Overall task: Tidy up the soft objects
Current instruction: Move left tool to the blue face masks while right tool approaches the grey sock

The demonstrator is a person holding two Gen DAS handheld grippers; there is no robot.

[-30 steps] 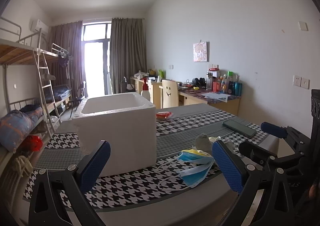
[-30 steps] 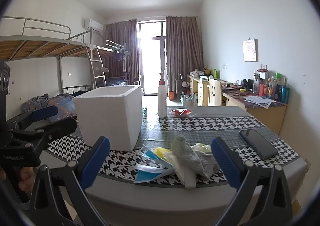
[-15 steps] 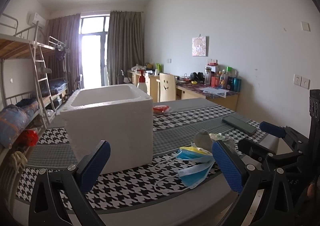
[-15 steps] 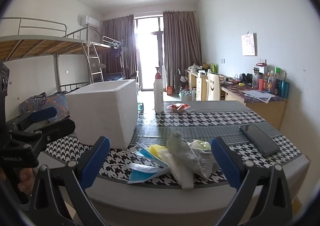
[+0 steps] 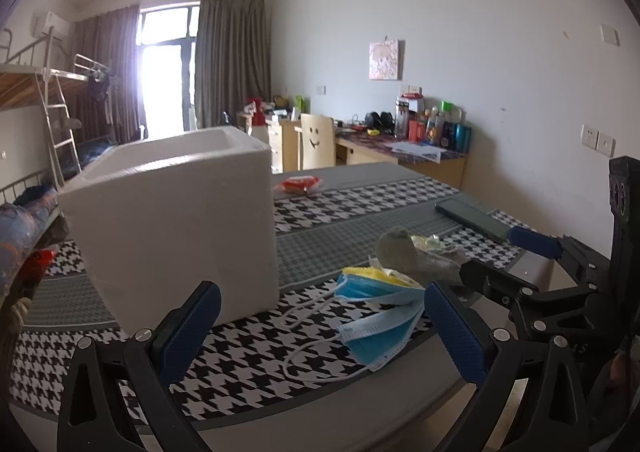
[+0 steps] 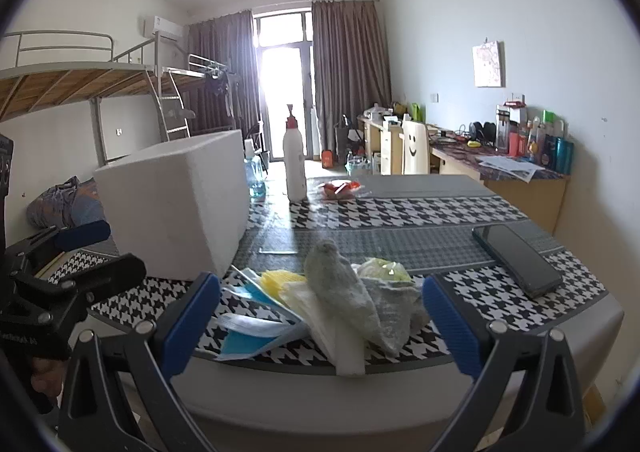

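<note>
Your left gripper (image 5: pixel 322 326) and right gripper (image 6: pixel 320 318) both hang with jaws spread wide, holding nothing. The pile of masks and cloths (image 6: pixel 336 300) lies on the table's (image 6: pixel 400 208) near edge at your right gripper's twelve o'clock, the foam box (image 5: pixel 172 220) at ten.

Almost nothing here can be read. My left hand-held gripper (image 6: pixel 76 248), seen from the right wrist camera, carries a line of small white lettering on its black body, too blurred to make out. The chair back (image 5: pixel 316 140) bears a drawn smiley face, no words.
</note>
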